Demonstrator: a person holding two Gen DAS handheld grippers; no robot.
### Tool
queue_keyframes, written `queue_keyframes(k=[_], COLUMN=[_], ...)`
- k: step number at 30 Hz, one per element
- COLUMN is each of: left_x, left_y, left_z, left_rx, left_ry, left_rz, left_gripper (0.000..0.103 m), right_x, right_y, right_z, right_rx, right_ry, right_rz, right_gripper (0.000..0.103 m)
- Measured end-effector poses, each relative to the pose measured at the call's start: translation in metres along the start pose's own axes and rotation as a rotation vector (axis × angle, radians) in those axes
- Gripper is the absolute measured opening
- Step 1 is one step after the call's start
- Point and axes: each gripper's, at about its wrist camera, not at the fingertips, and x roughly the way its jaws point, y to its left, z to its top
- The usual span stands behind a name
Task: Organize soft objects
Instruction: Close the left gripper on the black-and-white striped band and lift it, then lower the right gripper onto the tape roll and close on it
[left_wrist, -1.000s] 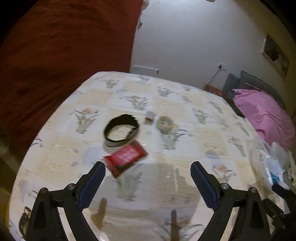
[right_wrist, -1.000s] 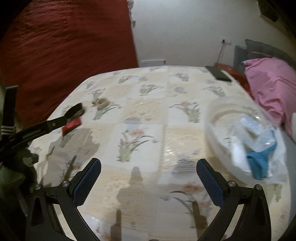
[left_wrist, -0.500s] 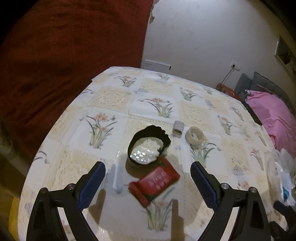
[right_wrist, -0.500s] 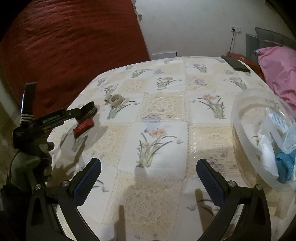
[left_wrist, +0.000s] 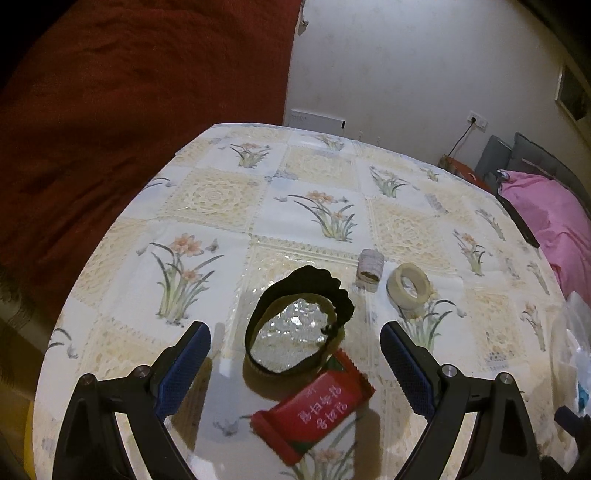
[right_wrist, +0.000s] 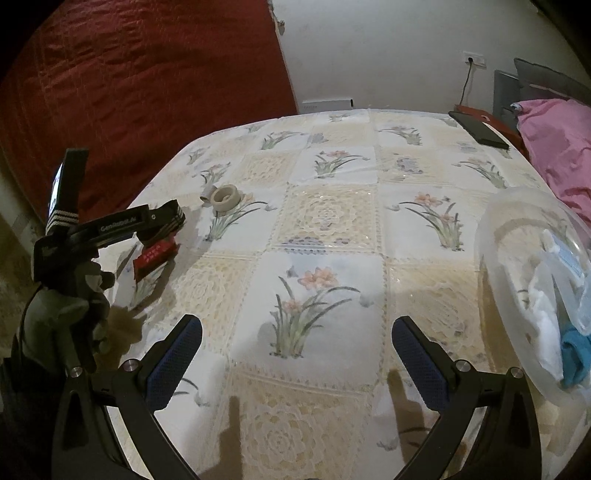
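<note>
Lying on the tablecloth (left_wrist: 207, 199): black band (left_wrist: 295, 321), red packet (left_wrist: 314, 410) touching its near edge, both between the spread left gripper (left_wrist: 295, 365) fingers. Right gripper (right_wrist: 295, 358) spread, nothing held, bowl (right_wrist: 491, 236) to its right.

Over the last second I have brought the left gripper (left_wrist: 295, 360) forward and lower over the counter (left_wrist: 207, 195). The black band (left_wrist: 299, 325), formerly ahead of the fingers, now sits between them. The red packet (left_wrist: 314, 410) now lies nearer the camera, touching the band. The right gripper (right_wrist: 297, 356) has shifted left; the clear bowl (right_wrist: 495, 266) now sits at the right frame edge.
</note>
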Motion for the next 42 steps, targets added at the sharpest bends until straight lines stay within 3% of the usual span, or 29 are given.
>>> queue_keyframes(k=[4, 10, 12, 17, 24, 34, 42], left_x=[0.008, 0.014, 0.013, 0.011, 0.002, -0.012, -0.013], left_y=[0.002, 0.003, 0.003, 0.004, 0.007, 0.009, 0.009], left_z=[0.001, -0.003, -0.004, -0.005, -0.006, -0.005, -0.005], left_rx=[-0.004, 0.001, 0.001, -0.004, -0.022, -0.03, -0.037], left_ry=[0.014, 0.016, 0.008, -0.008, -0.051, -0.103, -0.104], left_rz=[-0.011, -0.02, -0.03, -0.037, -0.039, -0.044, -0.055], left_gripper=[0.093, 0.067, 0.053, 0.041, 0.033, 0.033, 0.033], right_x=[0.008, 0.022, 0.026, 0.038, 0.057, 0.103, 0.129], right_y=[0.006, 0.015, 0.02, 0.029, 0.045, 0.068, 0.085], right_z=[0.006, 0.018, 0.022, 0.029, 0.05, 0.081, 0.096], right_rx=[-0.02, -0.05, -0.06, -0.076, -0.13, -0.196, -0.232], right_ry=[0.005, 0.01, 0.008, 0.006, -0.005, 0.025, 0.014], right_rz=[-0.004, -0.013, -0.012, -0.003, 0.009, 0.06, 0.036], right_gripper=[0.103, 0.103, 0.103, 0.103, 0.101, 0.077, 0.076])
